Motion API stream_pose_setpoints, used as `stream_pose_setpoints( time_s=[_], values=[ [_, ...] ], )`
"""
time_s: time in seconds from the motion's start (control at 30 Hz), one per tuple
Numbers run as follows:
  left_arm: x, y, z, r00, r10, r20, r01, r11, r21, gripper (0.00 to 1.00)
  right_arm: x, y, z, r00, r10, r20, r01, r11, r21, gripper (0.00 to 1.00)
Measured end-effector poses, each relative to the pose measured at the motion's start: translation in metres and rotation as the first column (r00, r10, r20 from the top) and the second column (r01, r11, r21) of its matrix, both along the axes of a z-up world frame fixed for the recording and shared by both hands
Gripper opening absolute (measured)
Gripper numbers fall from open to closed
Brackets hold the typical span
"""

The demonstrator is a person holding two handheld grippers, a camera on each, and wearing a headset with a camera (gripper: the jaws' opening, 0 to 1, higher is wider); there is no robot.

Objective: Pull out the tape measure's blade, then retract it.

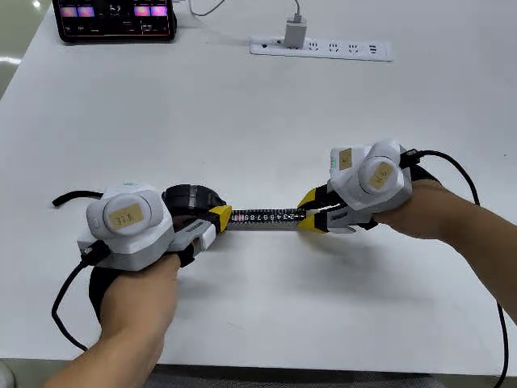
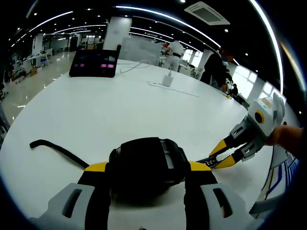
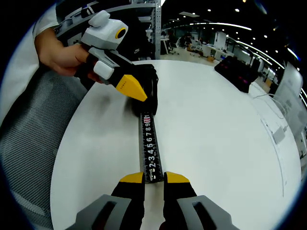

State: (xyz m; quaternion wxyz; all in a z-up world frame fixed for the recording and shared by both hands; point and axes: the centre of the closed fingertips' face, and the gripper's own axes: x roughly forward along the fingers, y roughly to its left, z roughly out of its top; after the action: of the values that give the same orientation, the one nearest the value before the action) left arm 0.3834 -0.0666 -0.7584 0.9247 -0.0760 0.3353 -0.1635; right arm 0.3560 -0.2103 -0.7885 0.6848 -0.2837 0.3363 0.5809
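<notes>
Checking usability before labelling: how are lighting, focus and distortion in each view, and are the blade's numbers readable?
Head view: even light, sharp, soft shadows on the table. Left gripper view: strong fisheye bending; the black tape measure case reads dark, little detail. Right gripper view: blade numerals sharp and readable.

Tape measure case (image 1: 192, 200) sitting between left gripper (image 1: 213, 220) jaws; blade (image 1: 262, 217) stretching from case into right gripper (image 1: 309, 213) jaws. Power strip (image 1: 323, 47), screen device (image 1: 113, 18) lying well beyond both grippers on table (image 1: 242, 129).
</notes>
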Motion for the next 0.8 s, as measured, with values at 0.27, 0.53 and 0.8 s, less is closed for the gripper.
stream_pose_setpoints(
  time_s=[0.27,0.53,0.8],
  values=[
    [0.001,0.001,-0.001,1.0,-0.001,-0.001,0.001,1.0,-0.002,0.58,0.001,0.014,-0.001,1.0,-0.001,-0.005,0.001,1.0,0.016,0.11],
    [0.002,0.002,-0.002,1.0,-0.002,-0.002,0.002,1.0,-0.006,0.58,0.003,0.026,-0.001,1.0,0.002,-0.011,-0.002,1.0,0.031,0.11],
    [0.002,0.002,-0.002,1.0,-0.002,-0.002,0.002,1.0,-0.01,0.58,0.003,0.04,-0.001,1.0,0.009,-0.017,-0.009,0.999,0.048,0.11]
  ],
)
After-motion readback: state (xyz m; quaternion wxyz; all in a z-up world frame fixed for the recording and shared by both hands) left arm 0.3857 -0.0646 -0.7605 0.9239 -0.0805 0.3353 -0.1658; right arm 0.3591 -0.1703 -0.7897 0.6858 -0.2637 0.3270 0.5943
